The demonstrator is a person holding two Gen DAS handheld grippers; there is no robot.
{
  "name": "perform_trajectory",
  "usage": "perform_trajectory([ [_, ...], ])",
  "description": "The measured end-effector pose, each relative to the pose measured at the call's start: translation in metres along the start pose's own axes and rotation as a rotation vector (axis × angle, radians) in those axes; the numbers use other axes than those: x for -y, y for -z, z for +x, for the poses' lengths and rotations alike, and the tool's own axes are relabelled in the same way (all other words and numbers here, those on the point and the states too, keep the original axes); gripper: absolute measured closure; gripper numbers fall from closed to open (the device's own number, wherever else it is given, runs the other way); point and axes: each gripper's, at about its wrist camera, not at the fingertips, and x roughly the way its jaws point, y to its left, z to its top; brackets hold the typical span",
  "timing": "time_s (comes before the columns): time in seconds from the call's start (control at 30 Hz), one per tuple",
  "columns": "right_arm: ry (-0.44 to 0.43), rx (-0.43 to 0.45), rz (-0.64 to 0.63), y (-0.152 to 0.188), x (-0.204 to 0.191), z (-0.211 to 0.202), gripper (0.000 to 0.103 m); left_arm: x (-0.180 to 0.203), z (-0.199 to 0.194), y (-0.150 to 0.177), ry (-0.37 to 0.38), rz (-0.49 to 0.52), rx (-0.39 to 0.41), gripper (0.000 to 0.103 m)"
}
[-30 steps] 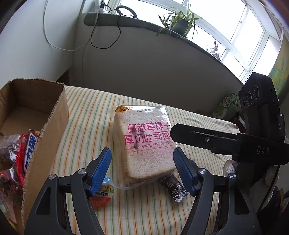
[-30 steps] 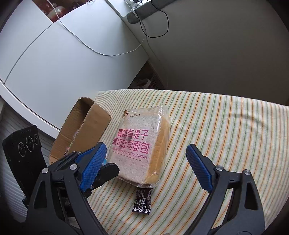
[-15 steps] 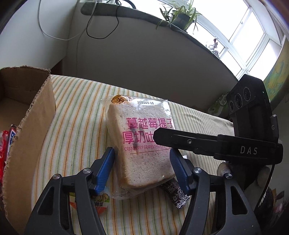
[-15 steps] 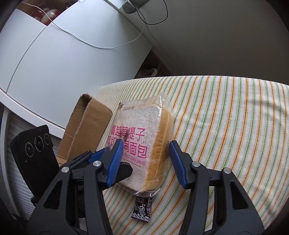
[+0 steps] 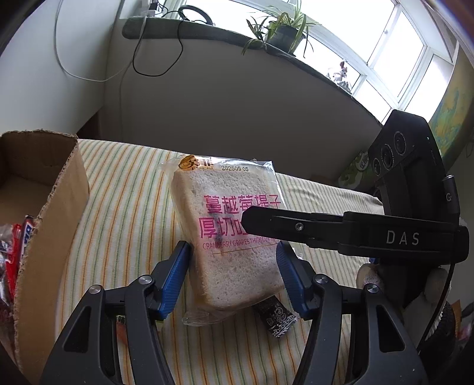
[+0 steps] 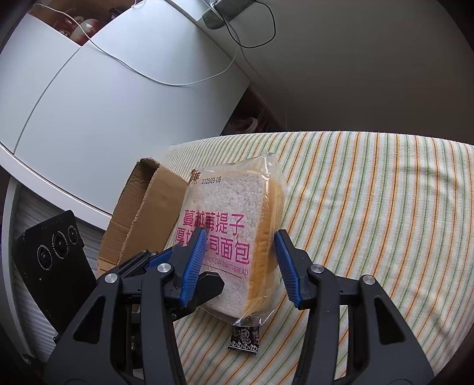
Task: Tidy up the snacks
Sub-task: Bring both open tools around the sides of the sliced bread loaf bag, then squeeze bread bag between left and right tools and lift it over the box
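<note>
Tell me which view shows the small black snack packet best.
The right wrist view: the black packet lies unblocked on the striped cloth, just below the bread bag. In the left wrist view it is partly hidden by the bread and the gripper.

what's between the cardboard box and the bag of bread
Only bare striped cloth lies between the cardboard box and the bag of bread; the left wrist view shows it.

A home, likely a bedroom or living room. A striped cloth (image 6: 370,192) covers the soft surface, a potted plant (image 5: 284,29) and small figurine (image 5: 340,72) sit on the windowsill (image 5: 207,28), and white cabinets (image 6: 103,97) with trailing cables (image 6: 166,80) line the wall.
</note>
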Motion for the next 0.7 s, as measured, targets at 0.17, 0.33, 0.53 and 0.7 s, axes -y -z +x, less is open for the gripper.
perform_trajectory([
  [0.17, 0.007, 0.021, -0.019, 0.002, -0.014, -0.016, 0.052, 0.007, -0.018, 0.0, 0.001, 0.017, 0.034, 0.043],
  [0.33, 0.022, 0.043, -0.049, 0.006, -0.038, -0.032, 0.052, 0.013, -0.043, 0.002, 0.002, 0.032, 0.075, 0.043],
  [0.53, 0.033, 0.057, -0.09, 0.01, -0.075, -0.043, 0.052, 0.01, -0.078, 0.006, 0.012, 0.024, 0.128, 0.043],
  [0.7, 0.041, 0.063, -0.14, 0.014, -0.113, -0.043, 0.052, -0.001, -0.108, 0.01, 0.01, 0.009, 0.174, 0.043],
])
